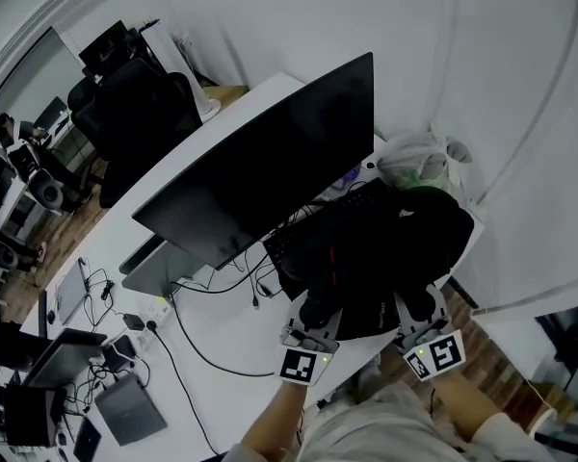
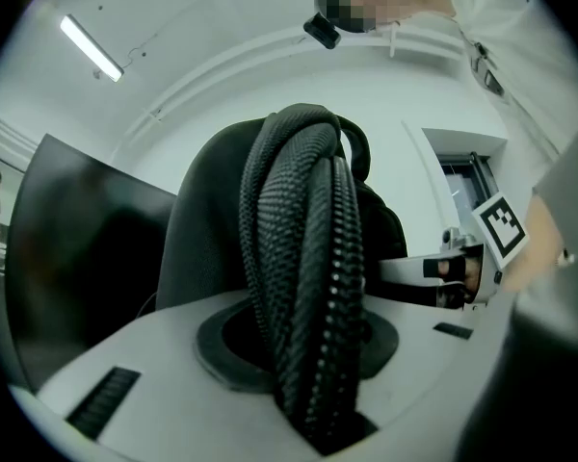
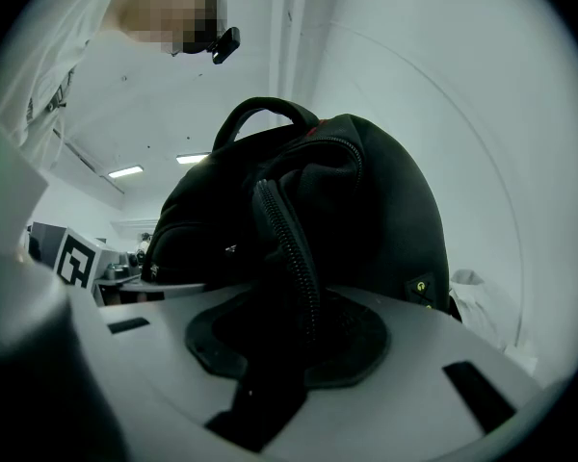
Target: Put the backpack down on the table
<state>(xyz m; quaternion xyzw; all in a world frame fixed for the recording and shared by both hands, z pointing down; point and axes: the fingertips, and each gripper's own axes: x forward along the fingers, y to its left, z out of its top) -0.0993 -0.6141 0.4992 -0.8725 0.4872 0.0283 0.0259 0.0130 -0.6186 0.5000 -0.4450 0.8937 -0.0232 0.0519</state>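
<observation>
The black cloth backpack (image 1: 385, 243) looks matt, its woven webbing strap (image 2: 299, 287) coarse and ribbed. The white tabletop (image 1: 236, 330) is smooth; the crinkled clear plastic bag (image 1: 419, 157) glossy.

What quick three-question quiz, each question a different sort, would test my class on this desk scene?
1. True or false: the black fabric backpack hangs clear of the white table.
2. Between the jaws of the left gripper there is: A a cable; B part of the backpack; C nothing.
3. Which dark flat screen stands beside the backpack?
Key: 1 false; 2 B; 3 the large black monitor.
</observation>
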